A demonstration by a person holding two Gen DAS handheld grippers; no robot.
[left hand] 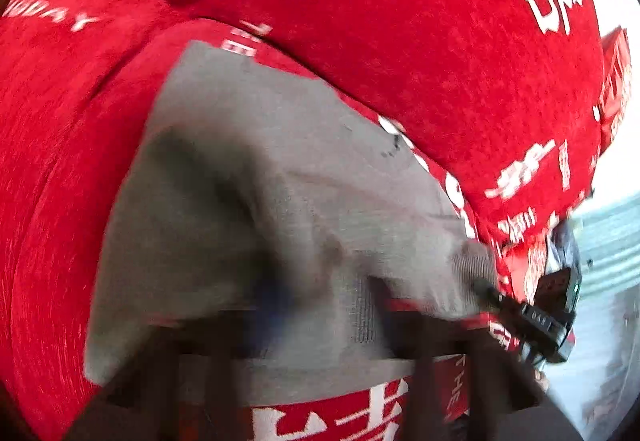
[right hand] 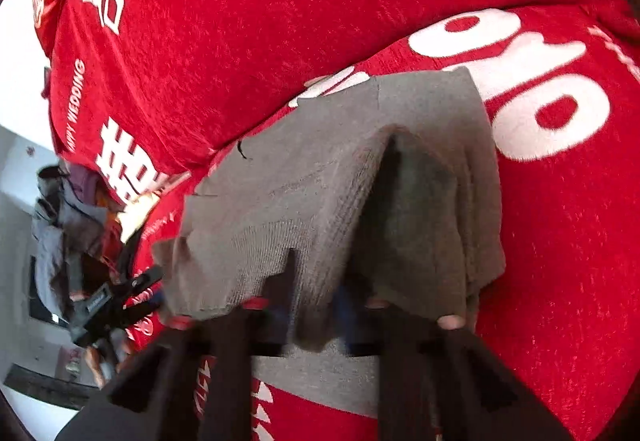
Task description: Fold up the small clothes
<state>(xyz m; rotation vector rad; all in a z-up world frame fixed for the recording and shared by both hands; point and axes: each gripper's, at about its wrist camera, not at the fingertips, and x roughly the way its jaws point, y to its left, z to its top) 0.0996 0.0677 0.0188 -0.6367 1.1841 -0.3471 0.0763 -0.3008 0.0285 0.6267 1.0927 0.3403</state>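
Red blanket (left hand: 360,41) with white lettering is covering the whole work surface and a raised hump behind; it is serving as the soft bed for folding.

Grey garment (left hand: 260,201) is lying on the blanket, near edge lifted and draped toward both cameras. Judgement: this edge is being carried over for a fold, hence two grips along one hem.

Left gripper (left hand: 316,325) is pinching the ribbed hem, cloth bunched between its fingers.

Right gripper (right hand: 320,321) is likewise clamped on the near edge; a tented pocket is rising above it.

View differences: the right wrist view is showing a heap of other clothes (right hand: 60,209) off the blanket edge; the left view is showing pale floor instead. Each view is catching the opposite gripper at its margin.
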